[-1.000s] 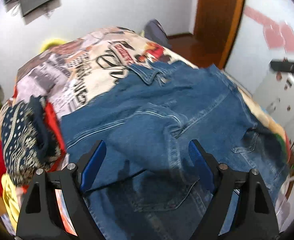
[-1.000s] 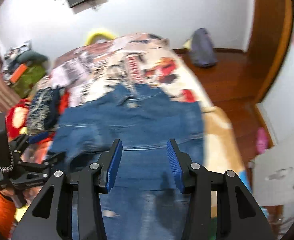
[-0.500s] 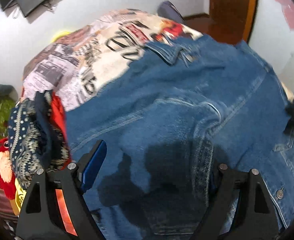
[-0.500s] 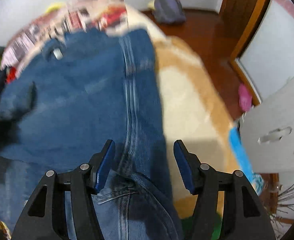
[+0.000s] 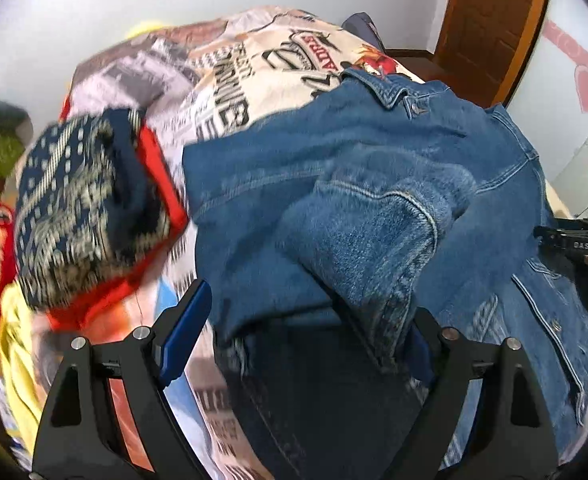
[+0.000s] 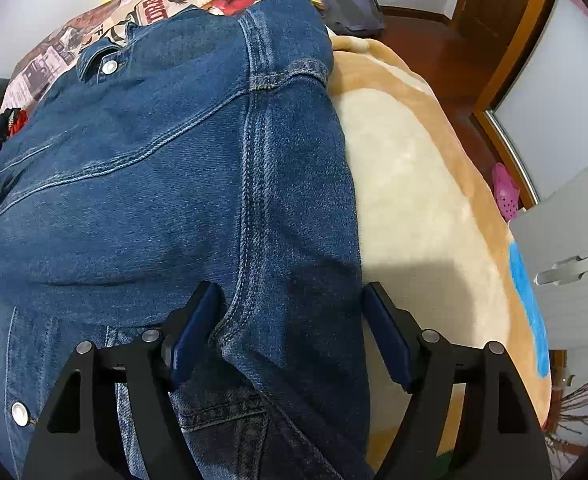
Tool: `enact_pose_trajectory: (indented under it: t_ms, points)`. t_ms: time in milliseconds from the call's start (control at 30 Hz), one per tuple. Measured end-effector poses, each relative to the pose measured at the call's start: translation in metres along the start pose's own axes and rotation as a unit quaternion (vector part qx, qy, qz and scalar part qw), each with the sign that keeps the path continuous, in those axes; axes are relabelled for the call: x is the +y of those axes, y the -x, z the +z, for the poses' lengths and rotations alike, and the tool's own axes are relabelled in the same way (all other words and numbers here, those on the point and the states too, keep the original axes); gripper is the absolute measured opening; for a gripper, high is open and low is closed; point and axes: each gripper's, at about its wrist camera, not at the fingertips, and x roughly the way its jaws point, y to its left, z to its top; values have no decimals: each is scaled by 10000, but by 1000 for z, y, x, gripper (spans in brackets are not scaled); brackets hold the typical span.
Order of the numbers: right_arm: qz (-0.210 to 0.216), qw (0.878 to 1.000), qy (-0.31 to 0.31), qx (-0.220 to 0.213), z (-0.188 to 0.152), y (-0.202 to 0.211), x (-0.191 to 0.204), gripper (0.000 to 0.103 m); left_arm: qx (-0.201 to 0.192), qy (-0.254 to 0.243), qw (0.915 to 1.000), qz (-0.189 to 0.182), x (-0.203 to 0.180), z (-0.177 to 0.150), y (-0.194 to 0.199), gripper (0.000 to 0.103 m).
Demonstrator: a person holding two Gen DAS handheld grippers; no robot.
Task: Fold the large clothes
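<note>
A blue denim jacket [image 5: 354, 208] lies spread on the bed, collar toward the far end, with one sleeve folded across its body. My left gripper [image 5: 298, 332] is open and sits low over the jacket's near left part, its right finger partly hidden by the folded sleeve. In the right wrist view the jacket [image 6: 166, 168] fills the left side. My right gripper [image 6: 290, 340] is open, its jaws standing on either side of the jacket's right side seam and edge, close to the cloth.
A printed bedspread [image 5: 254, 68] covers the bed. A pile of patterned navy, red and yellow clothes [image 5: 78, 208] lies left of the jacket. A tan and cream blanket [image 6: 422, 184] lies to its right. A wooden door [image 5: 490, 24], floor and a white cabinet [image 6: 566, 264] are beyond.
Both grippers have come down closer to the jacket. The left one moved toward the jacket's left edge, where the sleeve now lies folded over. The right one settled over the right seam.
</note>
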Motion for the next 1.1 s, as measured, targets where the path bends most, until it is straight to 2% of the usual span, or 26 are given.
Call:
enact_pose_trajectory:
  t_ms: [167, 233, 300, 400, 533, 667, 900, 1100]
  points:
    - [-5, 10000, 3, -7, -4, -1, -6, 74, 74, 887, 9945, -561, 31, -19, 1, 87]
    - [-3, 10000, -2, -13, -6, 0, -6, 74, 174, 1044, 9920, -692, 38, -27, -2, 87]
    - [-25, 10000, 2, -13, -6, -1, -6, 74, 253, 958, 9939, -482, 38, -33, -2, 87]
    - [-71, 10000, -10, -13, -6, -1, -5, 74, 164, 498, 9984, 218, 33, -42, 6, 87]
    - [-148, 9999, -82, 14, -3, 3, -4, 73, 40, 179, 9986, 493, 34, -42, 21, 87]
    - [-210, 9998, -22, 14, 5, 17, 1, 72, -195, 155, 9983, 532, 43, -27, 39, 87]
    - [-303, 9969, 237, -692, 27, 67, 8, 72, -425, 463, 9978, 217, 58, 19, 45, 87]
    - [-110, 9913, 300, -1277, 51, 101, 7, 72, -483, 610, 9970, -11, 65, 53, 35, 87]
